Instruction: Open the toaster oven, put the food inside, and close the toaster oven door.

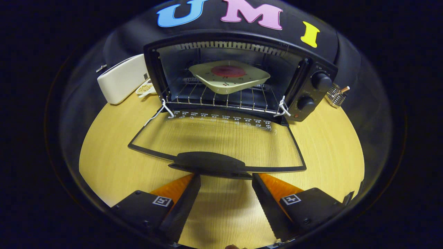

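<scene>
While the oven (238, 79) door (218, 138) lies fully down on the table (332, 152) | white door markings too small to read | square pale plate (230, 80) (round red food (228, 71) on it) sits on the rack (221, 98) inside | gripper (226, 181) spread wide, holding nothing, fingertips just short of the door handle (207, 162)

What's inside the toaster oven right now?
A square plate with a red round food piece rests tilted on the wire rack. The plate hides the rack beneath it. Door is down; gripper open.

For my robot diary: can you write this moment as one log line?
oven door: open | plate of food: on rack inside | gripper: open, at door handle | left: close door
</scene>
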A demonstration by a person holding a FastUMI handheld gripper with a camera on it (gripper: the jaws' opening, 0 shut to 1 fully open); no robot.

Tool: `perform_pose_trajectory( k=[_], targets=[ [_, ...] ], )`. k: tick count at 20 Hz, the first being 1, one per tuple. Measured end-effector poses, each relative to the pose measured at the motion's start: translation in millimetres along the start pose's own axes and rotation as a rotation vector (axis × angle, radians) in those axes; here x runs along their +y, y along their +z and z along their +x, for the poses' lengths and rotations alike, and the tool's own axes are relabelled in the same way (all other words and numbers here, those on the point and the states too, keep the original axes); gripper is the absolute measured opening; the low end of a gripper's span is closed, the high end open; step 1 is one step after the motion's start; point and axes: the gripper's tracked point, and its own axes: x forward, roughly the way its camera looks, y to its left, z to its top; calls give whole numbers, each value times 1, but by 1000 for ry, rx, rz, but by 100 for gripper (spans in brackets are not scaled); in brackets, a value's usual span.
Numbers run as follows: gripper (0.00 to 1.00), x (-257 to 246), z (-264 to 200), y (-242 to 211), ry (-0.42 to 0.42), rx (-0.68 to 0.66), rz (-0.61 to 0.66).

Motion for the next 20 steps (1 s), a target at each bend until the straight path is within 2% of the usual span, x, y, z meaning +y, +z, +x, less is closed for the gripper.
perform_pose_trajectory(
  k=[9, 16, 20],
  targets=[
    [99, 2, -40, 41, 56, -120, 22],
    [100, -7, -85, 116, 88, -315, 80],
    [99, -44, -124, 149, 79, -459, 83]
  ],
)
